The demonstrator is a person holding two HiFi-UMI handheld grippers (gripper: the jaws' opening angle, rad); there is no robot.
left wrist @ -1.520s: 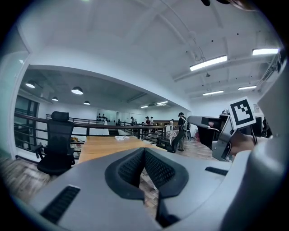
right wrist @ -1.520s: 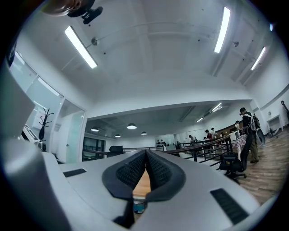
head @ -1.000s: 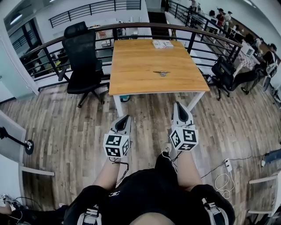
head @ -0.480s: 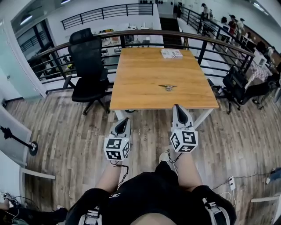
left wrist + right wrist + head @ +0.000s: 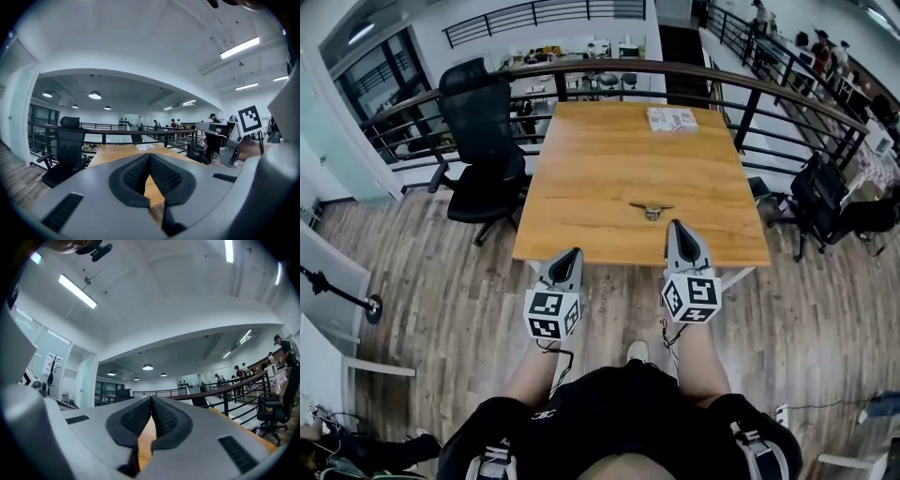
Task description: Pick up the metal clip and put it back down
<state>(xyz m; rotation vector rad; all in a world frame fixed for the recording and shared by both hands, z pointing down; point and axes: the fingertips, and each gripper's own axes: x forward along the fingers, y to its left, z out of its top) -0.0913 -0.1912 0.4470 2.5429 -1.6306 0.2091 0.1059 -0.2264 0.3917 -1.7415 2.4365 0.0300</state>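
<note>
A small metal clip (image 5: pixel 652 210) lies on the wooden table (image 5: pixel 581 178), toward its near right part. My left gripper (image 5: pixel 567 258) hangs at the table's near edge, shut and empty, well left of the clip. My right gripper (image 5: pixel 682 232) is shut with nothing in it, its tip just near and right of the clip, apart from it. In the left gripper view the jaws (image 5: pixel 150 157) meet at the tip over the tabletop (image 5: pixel 117 151). The right gripper view shows its jaws (image 5: pixel 151 399) closed too; the clip is hidden there.
A black office chair (image 5: pixel 483 141) stands left of the table. A stack of papers (image 5: pixel 672 119) lies at the table's far right. A dark railing (image 5: pixel 609 70) runs behind the table. Another chair (image 5: pixel 825 202) and people sit beyond at the right. Wooden floor surrounds me.
The table has come closer: I have stepped forward, and both grippers now reach its near edge. The right gripper's tip has neared the clip. Both stayed shut.
</note>
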